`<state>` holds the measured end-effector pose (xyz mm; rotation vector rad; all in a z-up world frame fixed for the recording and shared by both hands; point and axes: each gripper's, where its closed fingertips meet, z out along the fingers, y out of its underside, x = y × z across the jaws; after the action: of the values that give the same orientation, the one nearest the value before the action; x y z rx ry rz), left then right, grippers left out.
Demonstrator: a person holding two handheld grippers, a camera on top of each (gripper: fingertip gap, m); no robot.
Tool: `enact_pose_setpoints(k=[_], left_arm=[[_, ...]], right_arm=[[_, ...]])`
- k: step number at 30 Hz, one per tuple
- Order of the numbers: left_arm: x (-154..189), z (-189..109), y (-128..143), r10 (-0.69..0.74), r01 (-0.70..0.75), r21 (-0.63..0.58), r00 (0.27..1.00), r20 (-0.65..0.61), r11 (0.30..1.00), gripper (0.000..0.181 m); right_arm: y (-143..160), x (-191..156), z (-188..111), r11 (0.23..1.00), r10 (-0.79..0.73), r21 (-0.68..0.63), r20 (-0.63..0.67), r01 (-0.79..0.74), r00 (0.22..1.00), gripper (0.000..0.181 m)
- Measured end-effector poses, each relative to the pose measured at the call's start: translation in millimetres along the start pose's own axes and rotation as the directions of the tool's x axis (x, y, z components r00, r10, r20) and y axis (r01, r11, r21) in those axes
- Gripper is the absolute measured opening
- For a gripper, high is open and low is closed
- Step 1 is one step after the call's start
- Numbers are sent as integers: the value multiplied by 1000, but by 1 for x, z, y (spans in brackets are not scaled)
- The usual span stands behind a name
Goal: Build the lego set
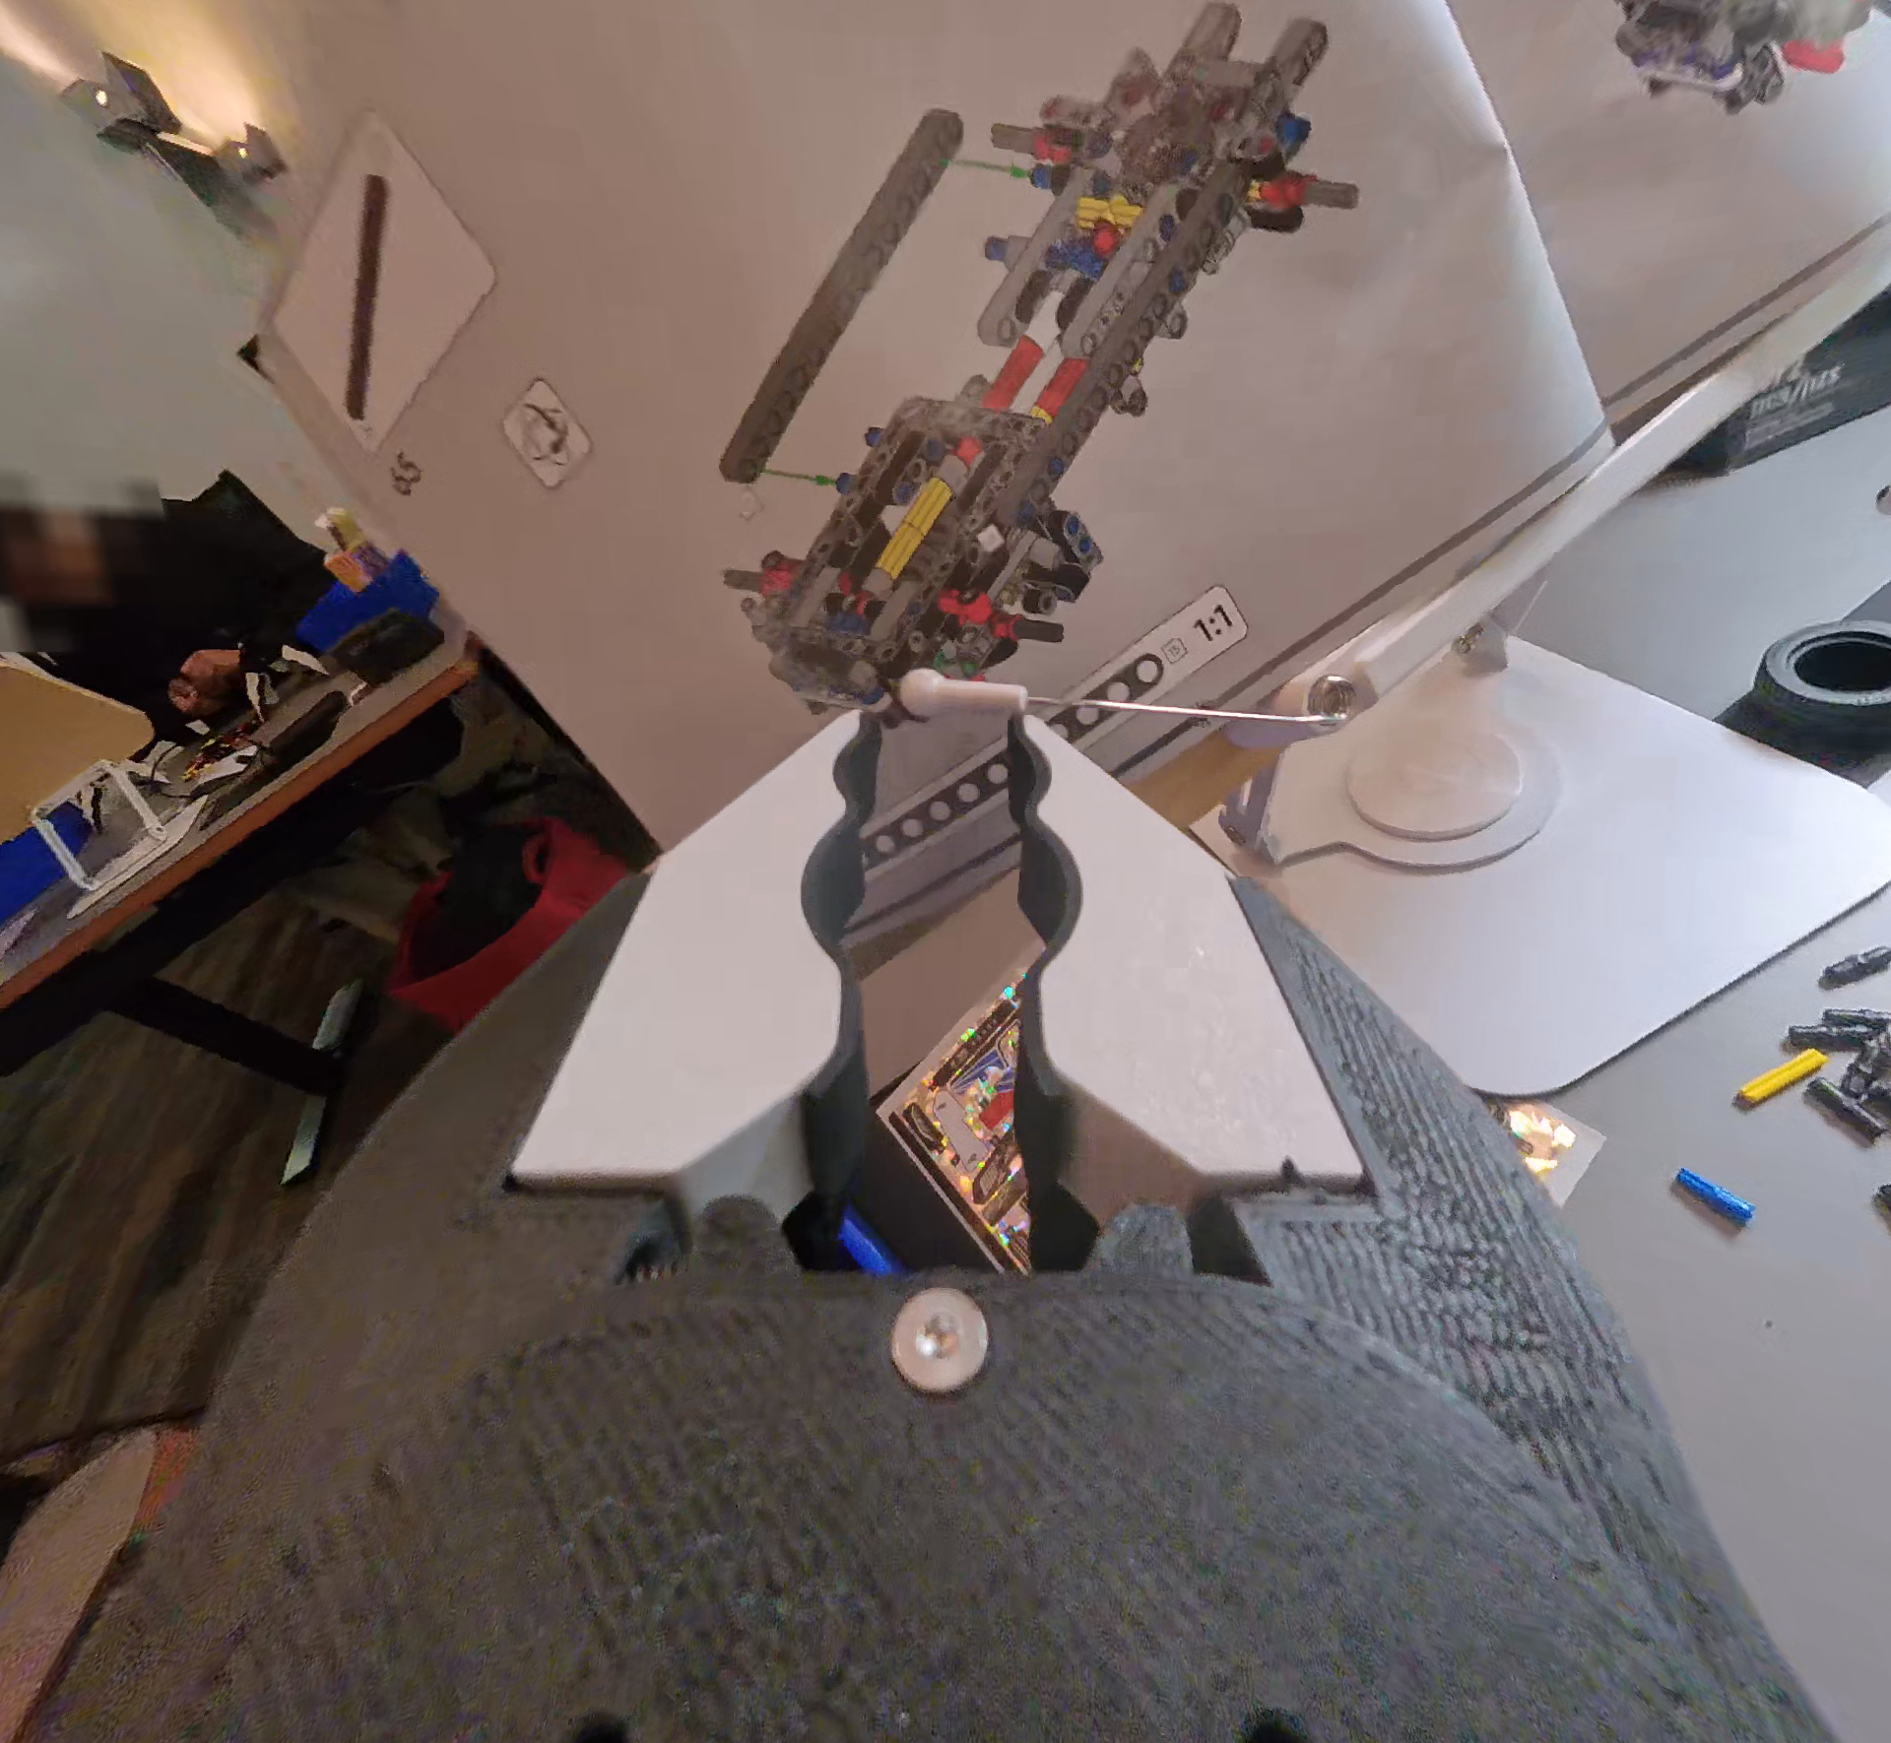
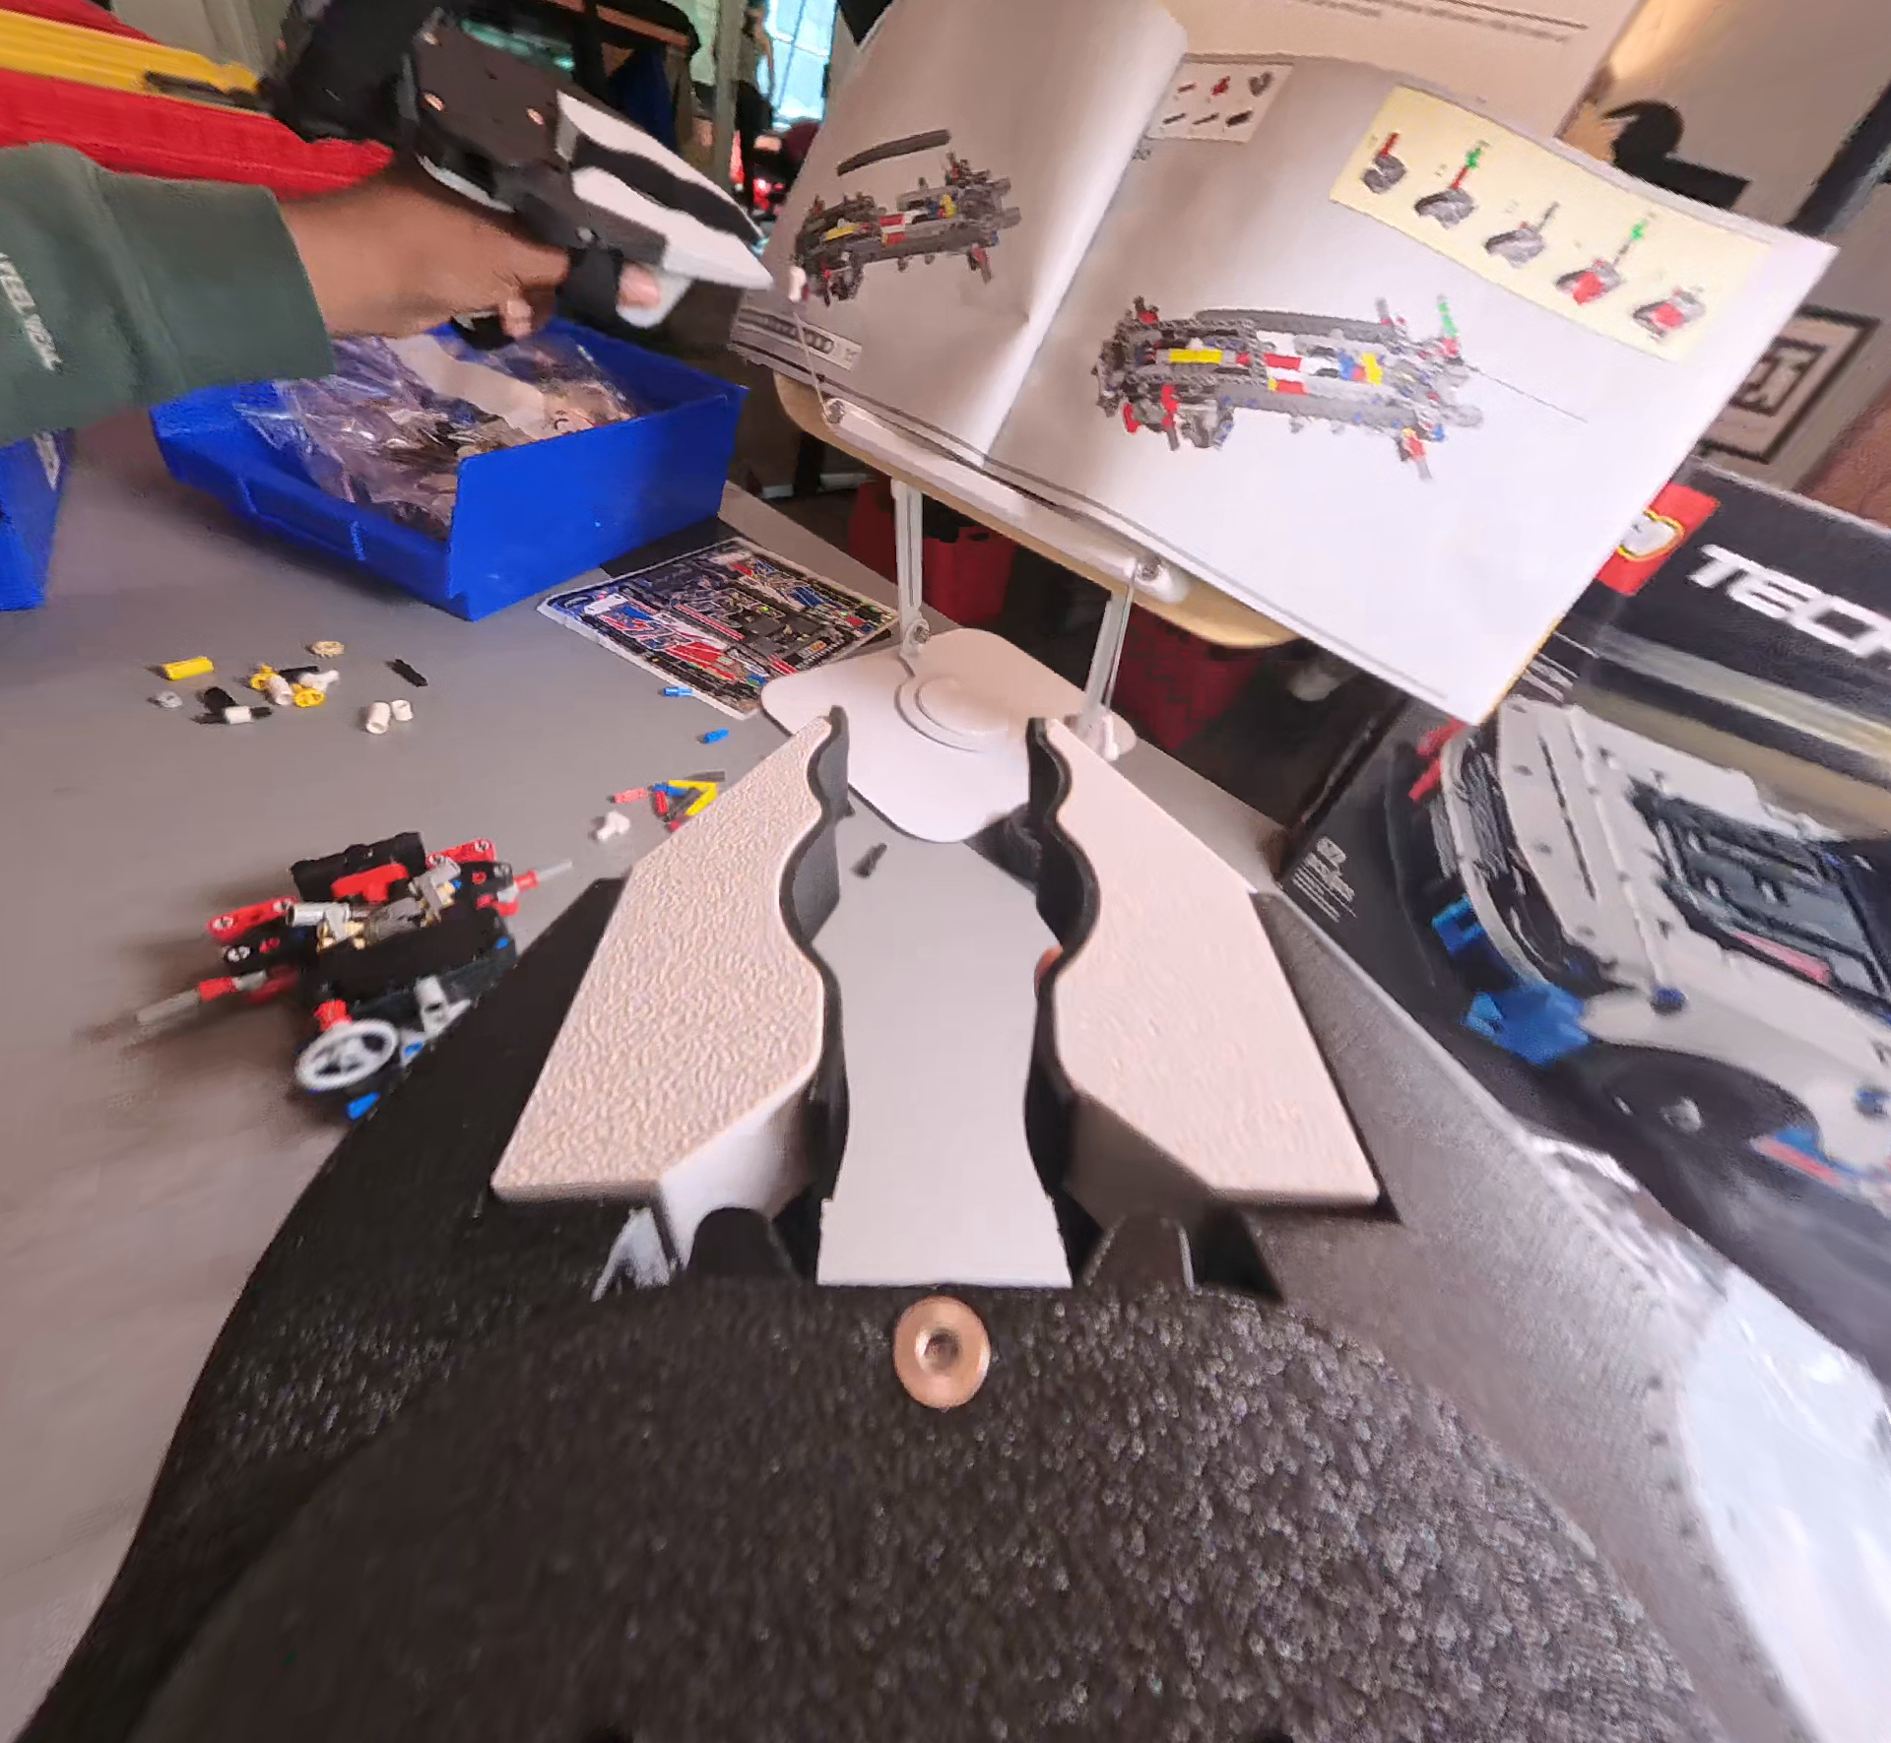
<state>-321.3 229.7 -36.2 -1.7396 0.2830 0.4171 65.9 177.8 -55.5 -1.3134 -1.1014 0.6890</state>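
The open instruction booklet (image 1: 921,262) rests on a white stand (image 1: 1535,875). My left gripper (image 1: 941,732) is open, with its fingertips at the booklet's lower edge, right at the white tip of the stand's wire page holder (image 1: 962,696). The right wrist view shows the same booklet (image 2: 1279,364), with the left gripper (image 2: 706,262) held by a hand in a green sleeve. My right gripper (image 2: 936,742) is open and empty above the grey table (image 2: 205,1285). A partly built black, red and grey lego assembly (image 2: 358,957) lies to its left.
A blue bin (image 2: 532,507) of bagged parts stands at the back left, with a sticker sheet (image 2: 716,620) beside it. Loose pieces (image 2: 276,681) lie scattered, with pins (image 1: 1842,1060) near the stand. The lego box (image 2: 1637,875) stands on the right. A tyre (image 1: 1832,681) lies behind the stand. The tips of one gripper are about 40 centimeters away from the tips of the other.
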Motion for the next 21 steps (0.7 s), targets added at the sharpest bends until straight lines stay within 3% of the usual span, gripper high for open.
enact_pose_setpoints(k=[4,9,14,21], left_arm=[[-55,-8,-24,-169,162,96,983,77,982,25],[-102,3,-42,-307,291,140,945,113,947,17],[-108,21,-43,-411,396,164,909,70,904,10],[-102,32,-51,-457,449,187,889,1,874,9]], right_arm=[[13,-8,-37,996,70,56,-48,-67,996,32],[12,-28,-50,979,162,131,-34,-157,986,32],[5,-48,-49,972,174,158,4,-172,985,32],[8,-48,-51,964,192,186,9,-190,981,32]])
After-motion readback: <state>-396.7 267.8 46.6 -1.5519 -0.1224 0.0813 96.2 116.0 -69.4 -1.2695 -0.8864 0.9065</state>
